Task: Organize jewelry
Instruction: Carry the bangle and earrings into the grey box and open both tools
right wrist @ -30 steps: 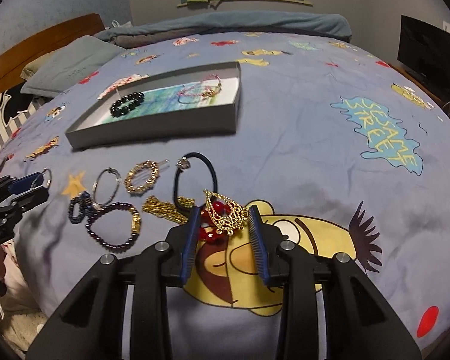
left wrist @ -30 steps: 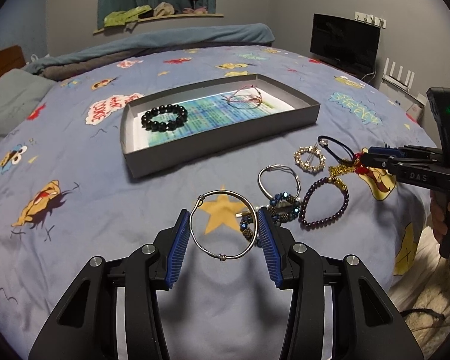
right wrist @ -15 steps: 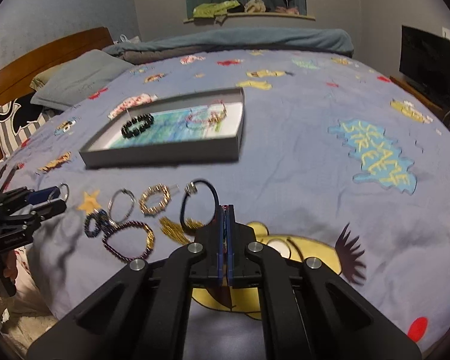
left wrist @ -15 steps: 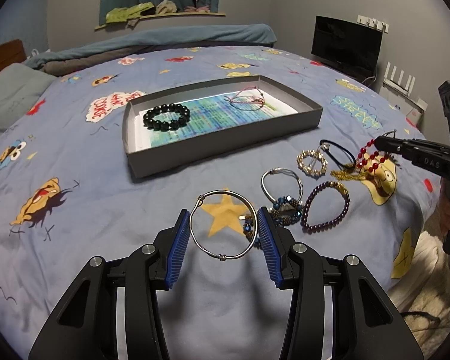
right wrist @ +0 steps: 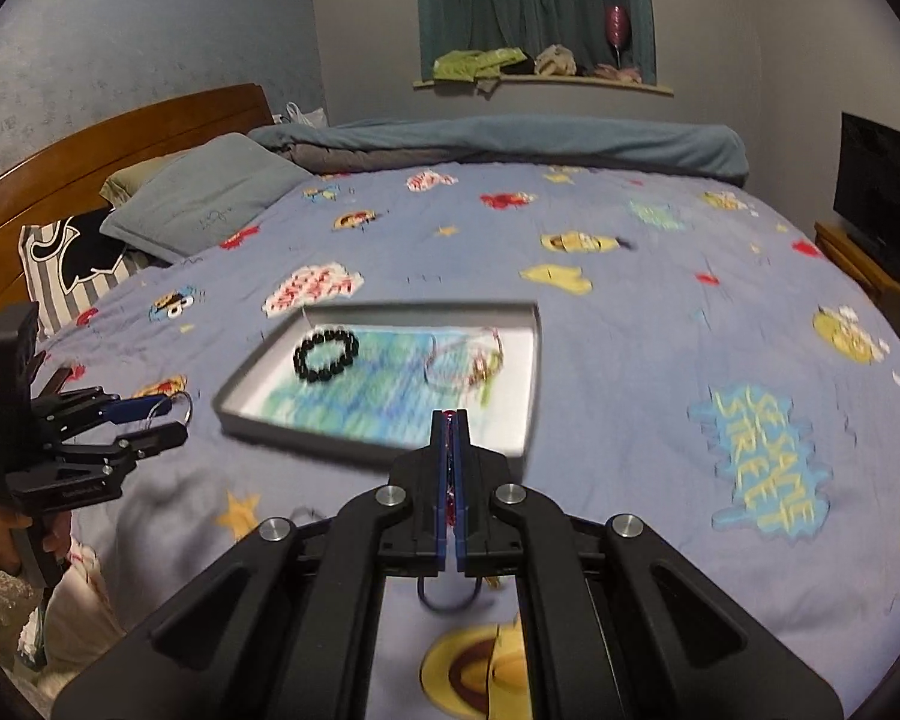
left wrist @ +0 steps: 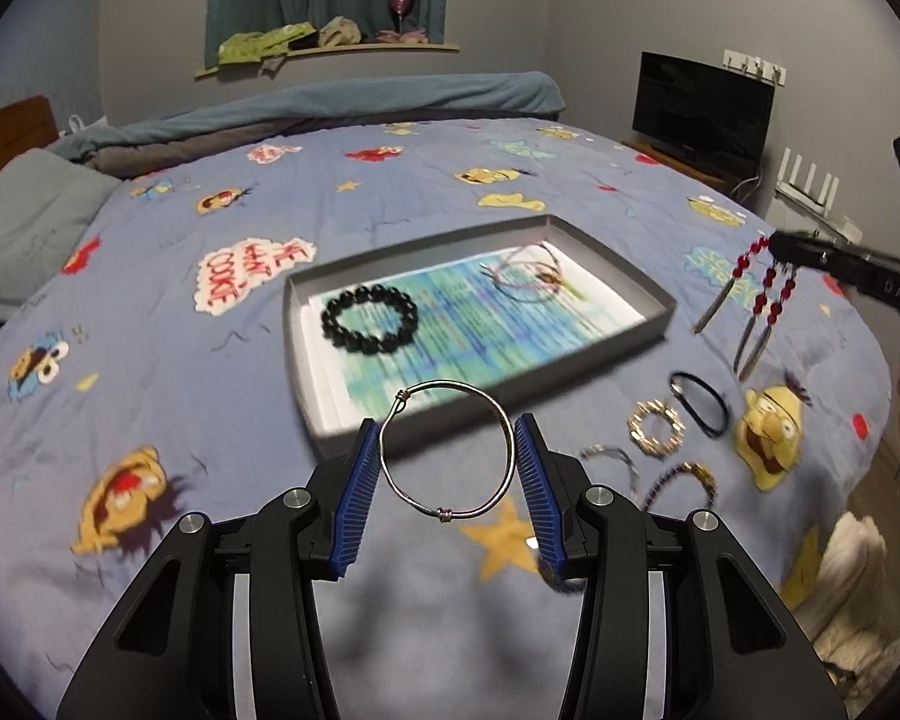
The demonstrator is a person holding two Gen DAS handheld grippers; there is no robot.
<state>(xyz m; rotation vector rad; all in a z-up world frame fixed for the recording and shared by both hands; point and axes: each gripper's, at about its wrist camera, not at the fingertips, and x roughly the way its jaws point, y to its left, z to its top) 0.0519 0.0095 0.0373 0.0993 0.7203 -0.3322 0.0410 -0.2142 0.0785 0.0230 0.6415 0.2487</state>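
Left gripper part-open, pads clamping a silver wire bangle above the tray's near rim. Right gripper fully shut on a red-beaded earring – dangling clear past the tray's right edge, bedspread open around.

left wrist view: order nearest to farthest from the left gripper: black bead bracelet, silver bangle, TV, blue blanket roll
1. silver bangle, clamped between the left gripper pads.
2. black bead bracelet, left end of the grey tray.
3. blue blanket roll, far edge of the bed.
4. TV, right, by the wall; close to the blanket, less sure.
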